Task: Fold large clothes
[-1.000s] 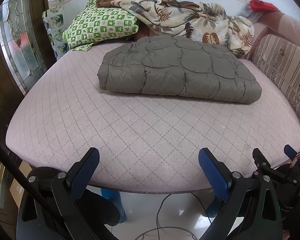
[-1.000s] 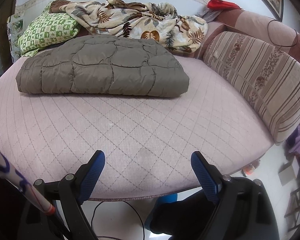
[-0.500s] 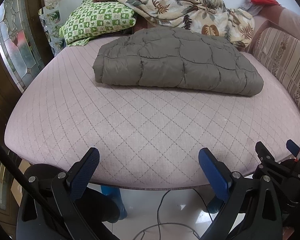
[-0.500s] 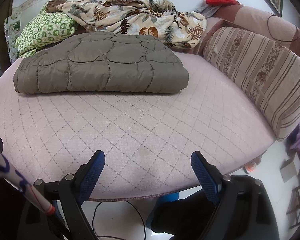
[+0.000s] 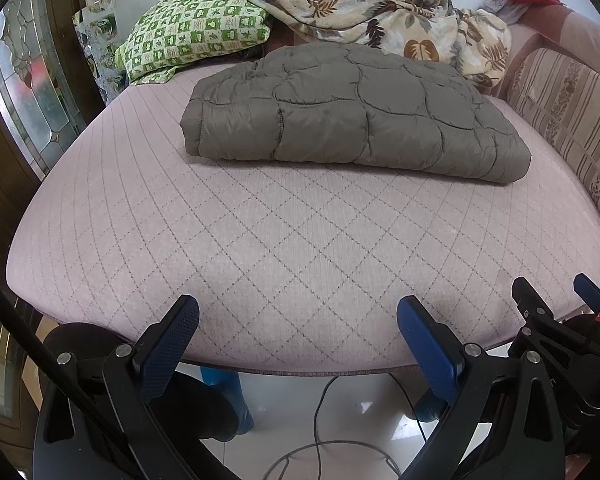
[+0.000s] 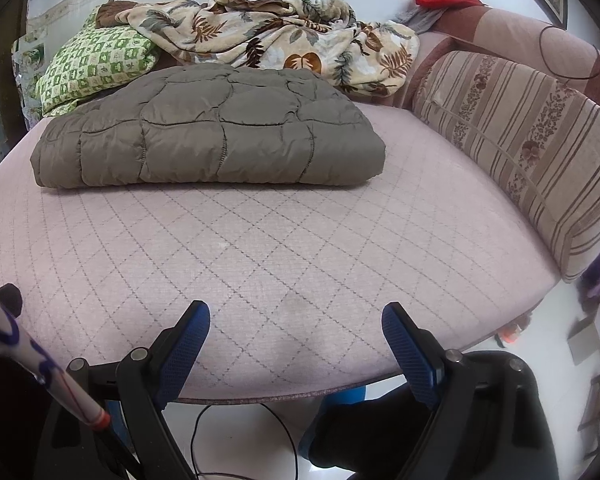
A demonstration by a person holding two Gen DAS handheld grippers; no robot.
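Puffy quilted jacket (image 5: 352, 112) folded into rectangle on diamond-stitched mattress (image 5: 260, 248); both tools (image 5: 298, 316) (image 6: 296, 320) wide open, empty.

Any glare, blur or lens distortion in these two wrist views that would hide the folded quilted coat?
Left wrist view: sharp, soft daylight, folded quilted coat clear; strong fisheye bends the mattress edge; dark vignette corners. Right wrist view: equally sharp, coat evenly lit, faint shadow beneath; bright floor at lower right, no glare on the coat.

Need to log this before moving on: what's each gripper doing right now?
Left gripper: open, holding nothing, above the mattress edge.
Right gripper: open, holding nothing, well short of the folded quilted jacket.
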